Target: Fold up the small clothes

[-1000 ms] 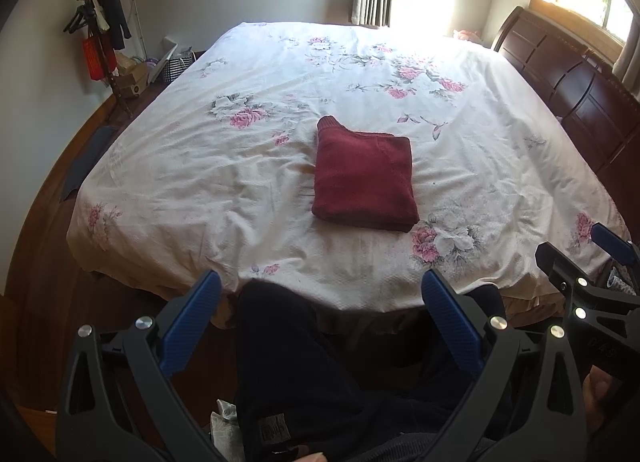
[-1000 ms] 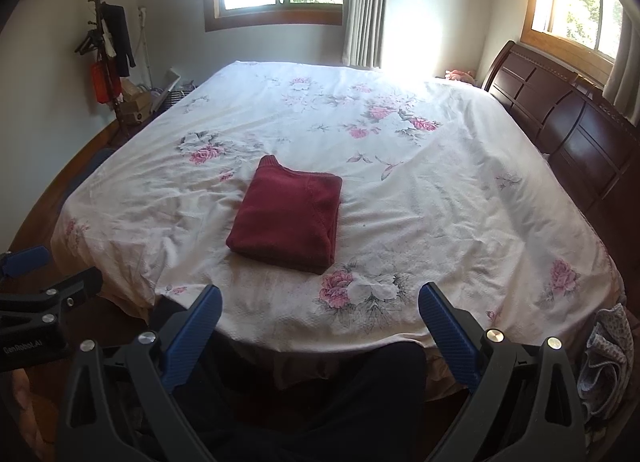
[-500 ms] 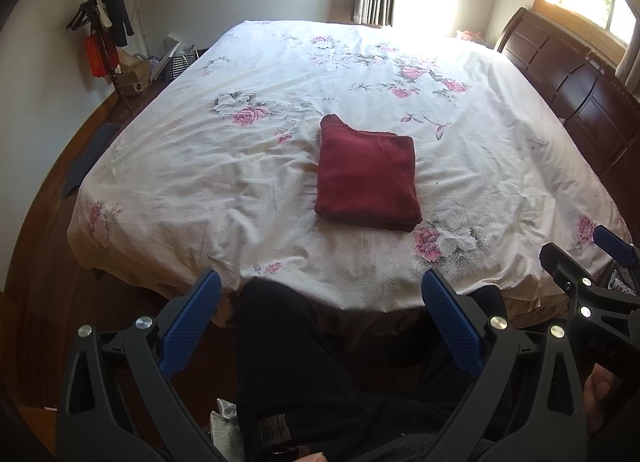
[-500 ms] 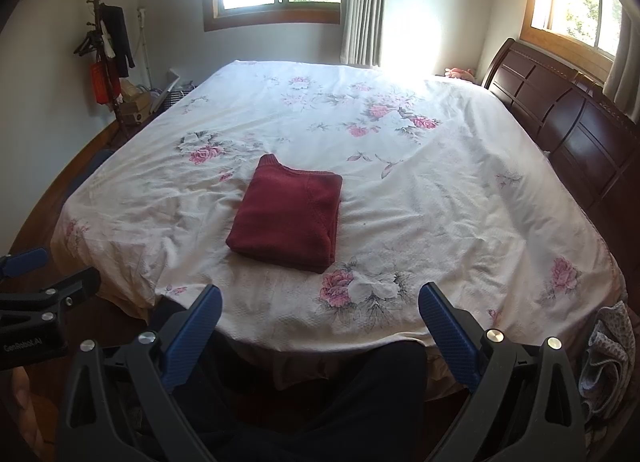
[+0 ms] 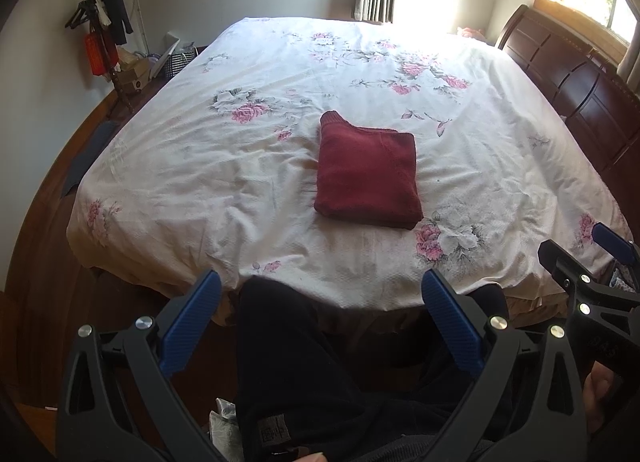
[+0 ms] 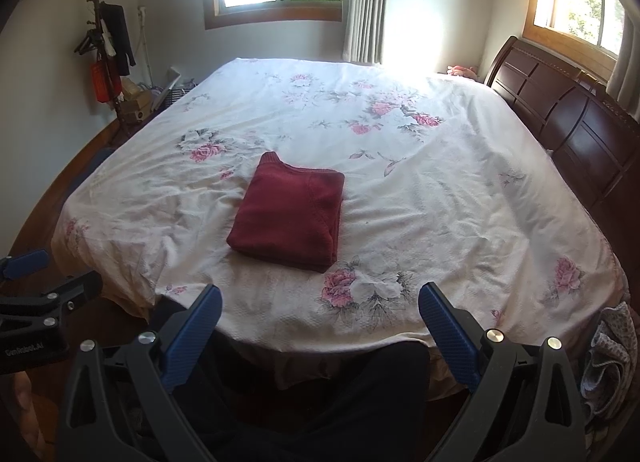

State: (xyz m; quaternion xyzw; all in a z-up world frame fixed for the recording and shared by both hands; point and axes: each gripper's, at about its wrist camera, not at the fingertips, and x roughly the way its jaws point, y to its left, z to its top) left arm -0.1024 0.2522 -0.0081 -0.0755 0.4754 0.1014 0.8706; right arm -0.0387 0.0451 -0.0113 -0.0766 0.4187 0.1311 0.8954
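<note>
Fingers on both the left gripper (image 5: 320, 326) and right gripper (image 6: 320, 334) gape wide and empty, red sweater (image 5: 367, 176) seems neatly folded mid-bed (image 5: 200, 166), so best leave it alone.

Folded red garment (image 6: 289, 214) on bed (image 6: 460, 198)

Count: 1 folded red garment (image 5: 368, 176) on 1 bed (image 5: 240, 166). 2 grippers, left gripper (image 5: 320, 320) and right gripper (image 6: 319, 324), 2 blue-padded fingers each (all spread). 2 windows, 1 coat stand (image 6: 105, 42), 1 dark wooden headboard (image 6: 572, 122), 1 grey cloth bundle (image 6: 608, 366) at the bed's right corner.
</note>
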